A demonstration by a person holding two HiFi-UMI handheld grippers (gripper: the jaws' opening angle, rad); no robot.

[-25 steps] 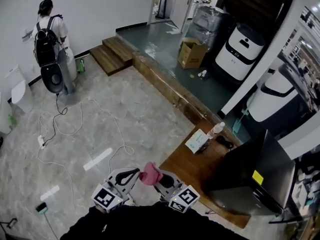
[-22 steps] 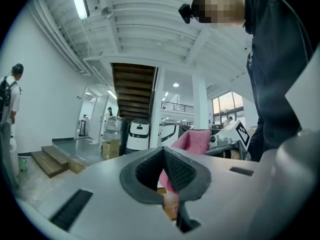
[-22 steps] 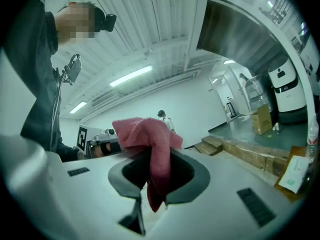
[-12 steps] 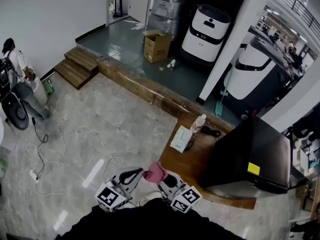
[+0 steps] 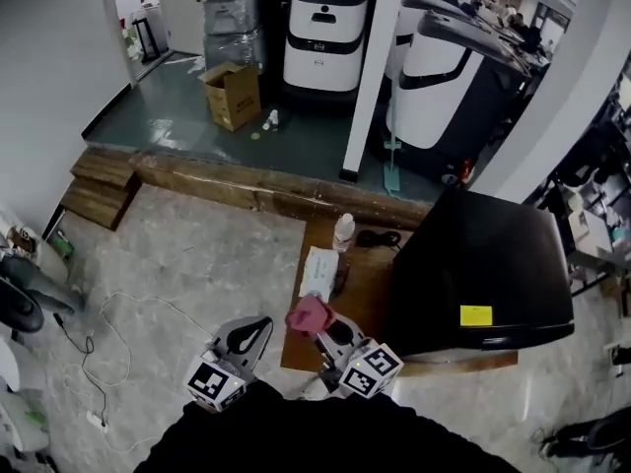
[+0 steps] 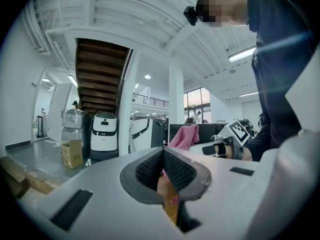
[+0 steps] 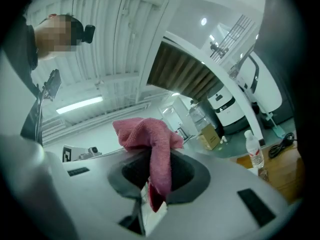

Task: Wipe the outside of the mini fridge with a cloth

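The right gripper (image 5: pixel 327 335) is sitting at the bottom centre of the head view, and its jaws are clamping a pink cloth (image 5: pixel 309 315). In the right gripper view the cloth (image 7: pixel 152 139) is bunching above the pinched jaws, with one fold hanging down between them. The left gripper (image 5: pixel 253 330) is sitting just left of it, low in the frame. In the left gripper view its jaws are pressing together, pad to pad, with nothing between them, and the cloth (image 6: pixel 184 136) is showing beyond them at centre right.

The black fridge (image 5: pixel 483 264) is filling the right middle of the head view, with a yellow sticker (image 5: pixel 475 315) on its lower face. It is standing on a wooden board (image 5: pixel 357 286). The cloth is hanging over the board's left edge, near the fridge but not touching it.

A bottle (image 5: pixel 343 232) is standing at the board's upper edge, with a white packet (image 5: pixel 317 272) lying just below it. A cardboard box (image 5: pixel 235 94) is sitting at the upper left, and a white cable (image 5: pixel 128 313) is trailing across the floor at the left.
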